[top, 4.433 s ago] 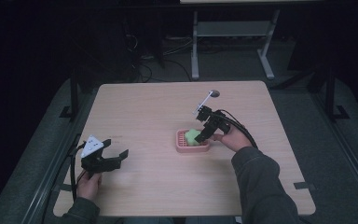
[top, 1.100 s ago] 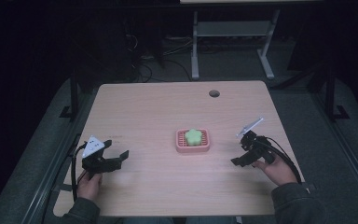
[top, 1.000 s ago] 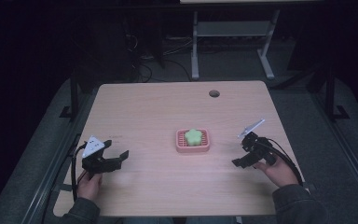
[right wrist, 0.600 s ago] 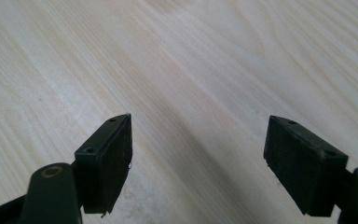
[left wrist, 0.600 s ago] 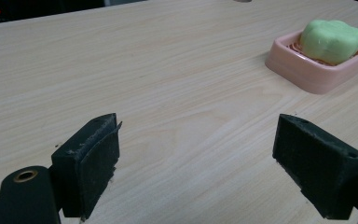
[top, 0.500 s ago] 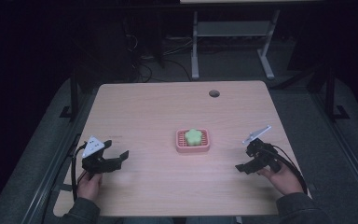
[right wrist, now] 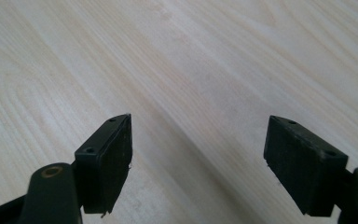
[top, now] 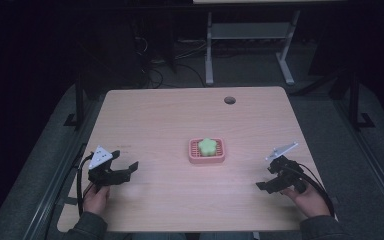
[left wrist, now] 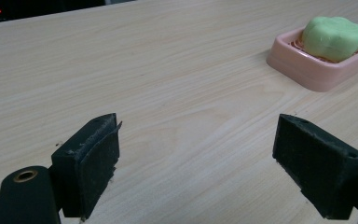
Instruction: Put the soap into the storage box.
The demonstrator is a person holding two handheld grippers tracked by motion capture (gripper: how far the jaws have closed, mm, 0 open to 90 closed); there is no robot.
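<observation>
A green flower-shaped soap (top: 207, 146) lies in a pink soap dish (top: 193, 156) near the middle of the wooden table (top: 170, 115). In the left gripper view the soap (left wrist: 334, 37) and dish (left wrist: 307, 74) sit far off at the upper right. My left gripper (top: 125, 170) rests near the table's front left, open and empty, jaws wide apart (left wrist: 196, 163). Low over the bare wood at the front right my right gripper (top: 264, 184) is open too, with nothing between its jaws (right wrist: 198, 163).
A round cable hole (top: 229, 100) is in the table's far right part. Beyond the far edge stand a desk frame's legs (top: 210, 50) and floor cables (top: 155, 75). Dark floor surrounds the table.
My right gripper left the soap dish, where it hovered earlier, and drew back toward the front right edge, sinking a little lower over the last second. The left gripper stayed put.
</observation>
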